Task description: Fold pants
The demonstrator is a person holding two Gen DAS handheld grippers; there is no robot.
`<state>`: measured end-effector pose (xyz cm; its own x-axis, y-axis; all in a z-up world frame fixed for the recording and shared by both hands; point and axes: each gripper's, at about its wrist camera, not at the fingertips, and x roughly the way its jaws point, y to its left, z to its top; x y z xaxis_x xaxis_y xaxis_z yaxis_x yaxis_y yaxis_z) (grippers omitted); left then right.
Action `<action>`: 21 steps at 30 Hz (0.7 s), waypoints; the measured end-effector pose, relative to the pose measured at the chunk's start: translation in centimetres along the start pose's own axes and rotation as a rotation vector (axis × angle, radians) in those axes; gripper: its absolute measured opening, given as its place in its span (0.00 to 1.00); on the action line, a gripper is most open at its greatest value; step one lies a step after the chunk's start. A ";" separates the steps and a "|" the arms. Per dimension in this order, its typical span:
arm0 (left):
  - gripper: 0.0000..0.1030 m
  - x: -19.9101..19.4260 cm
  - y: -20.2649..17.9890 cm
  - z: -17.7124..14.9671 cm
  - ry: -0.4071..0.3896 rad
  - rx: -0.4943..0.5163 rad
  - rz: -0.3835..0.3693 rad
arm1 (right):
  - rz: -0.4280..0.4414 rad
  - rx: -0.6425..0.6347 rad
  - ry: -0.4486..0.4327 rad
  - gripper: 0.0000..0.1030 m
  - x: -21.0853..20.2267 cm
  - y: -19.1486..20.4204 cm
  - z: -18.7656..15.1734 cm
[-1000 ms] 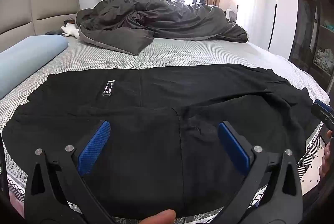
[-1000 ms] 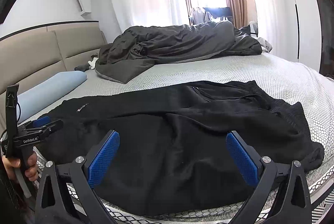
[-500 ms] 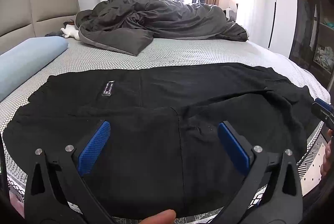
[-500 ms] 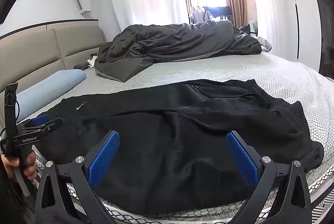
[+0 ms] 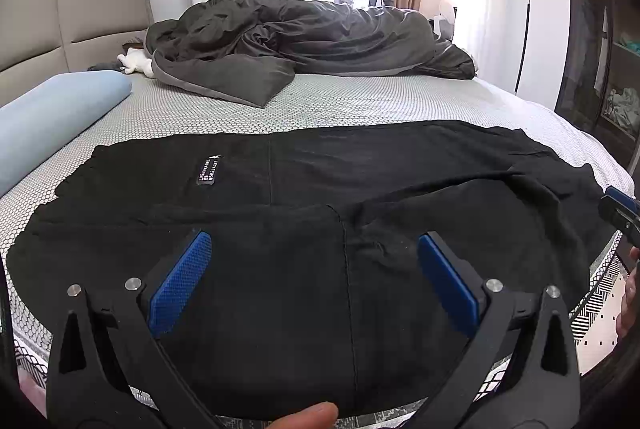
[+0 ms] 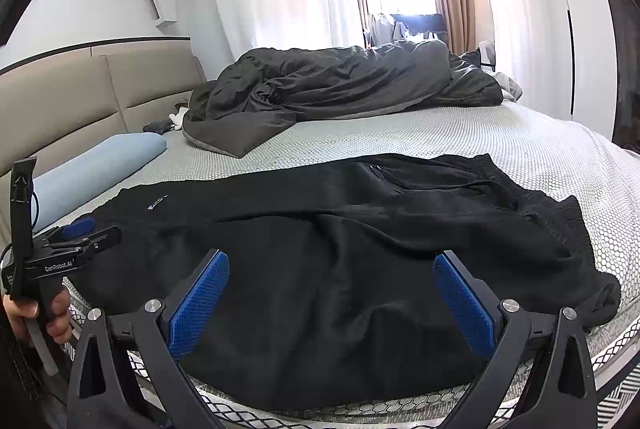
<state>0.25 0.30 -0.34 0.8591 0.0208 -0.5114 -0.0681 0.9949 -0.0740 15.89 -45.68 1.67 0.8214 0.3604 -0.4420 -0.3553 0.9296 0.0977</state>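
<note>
One lengthwise fold looks done: the black pants (image 5: 320,213) lie across the near edge of the bed (image 5: 360,101), leg over leg, though the dark cloth hides the layers. You hold the left gripper (image 5: 316,269) and right gripper (image 6: 332,293) above them, jaws spread, gripping nothing. Crosswise folds remain.

We see black pants (image 5: 304,229) with a small black label lettered in white (image 5: 209,169), lying on a bed sheet (image 5: 340,101) of white and grey honeycomb pattern. Our gripper pads (image 5: 180,283) are blue. The duvet (image 5: 304,41) is dark grey, the pillow (image 5: 52,117) pale blue, the headboard (image 6: 100,101) beige.
</note>
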 end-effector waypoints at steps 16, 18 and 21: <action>0.99 -0.1 0.0 0.1 -0.002 0.004 0.000 | 0.002 -0.002 0.000 1.00 0.1 0.1 0.0; 0.99 -0.1 0.0 0.1 -0.001 0.003 0.002 | 0.001 -0.002 -0.003 1.00 0.1 0.1 0.0; 0.99 -0.1 0.0 0.0 -0.002 0.004 0.001 | 0.002 -0.002 -0.003 1.00 0.1 0.1 0.0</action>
<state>0.22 0.30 -0.29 0.8599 0.0224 -0.5099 -0.0674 0.9953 -0.0700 15.97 -45.56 1.65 0.8219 0.3629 -0.4392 -0.3581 0.9286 0.0973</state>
